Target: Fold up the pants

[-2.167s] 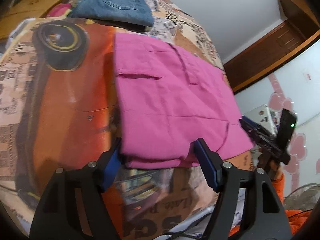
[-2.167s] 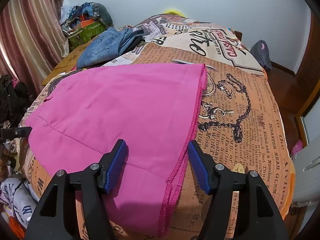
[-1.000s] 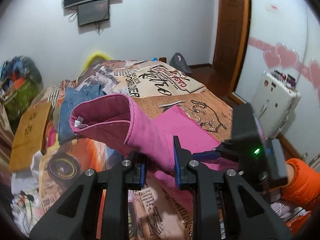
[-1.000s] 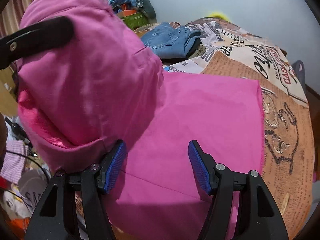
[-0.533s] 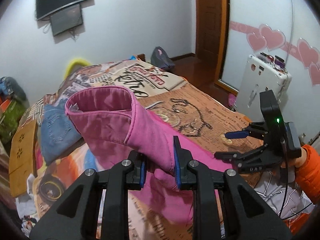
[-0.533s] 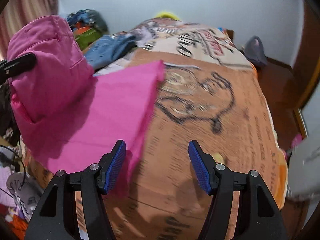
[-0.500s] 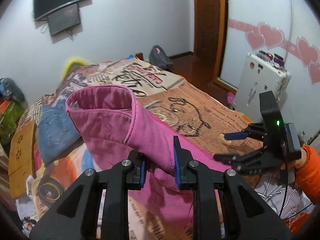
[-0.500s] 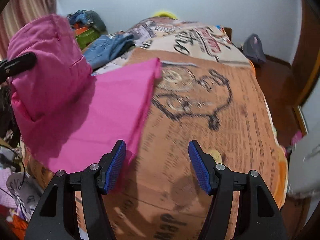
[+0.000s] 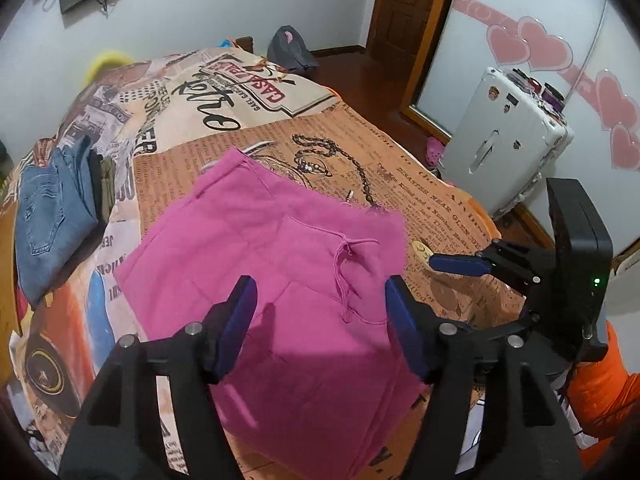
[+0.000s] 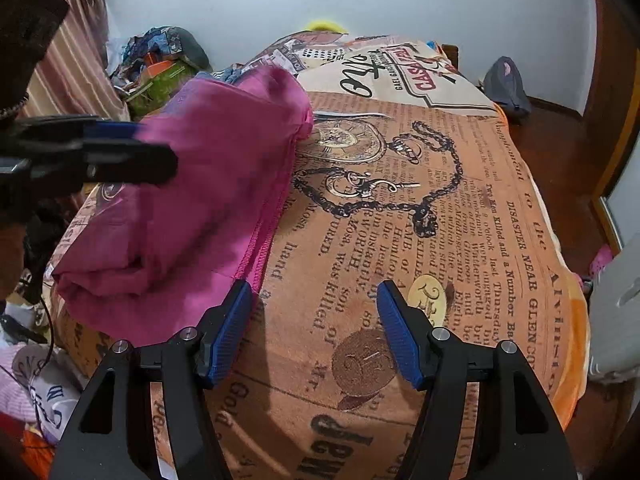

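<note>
Left wrist view: shows the pink pants (image 9: 260, 240) lying flat on the bed (image 9: 440, 208) as a folded rectangle, far corner touching the chain print (image 9: 360, 176) of the bedspread. Shows also the left tool (image 9: 320, 300) above the pants on the side away from the chain print, jaws wide apart, nothing between them. Probably held so to leave the cloth free to settle and to choose the next edge for another fold. Shows the drawstring (image 9: 344, 280) loose on top, and blue jeans (image 9: 44, 216) well apart from the chain print, beyond the pants.

Right wrist view: gives the same pants (image 10: 200, 200) from the side, with a thick rounded bulge along the fold and a stitched hem just beside the chain print (image 10: 400, 184); not visible from above. Places the right tool (image 10: 314, 312) over bare bedspread near the chain print, jaws apart and empty, one finger almost at the hem. Seems to wait there, ready to pin or lift that edge. Catches the left tool (image 10: 128, 146) blurred.
</note>
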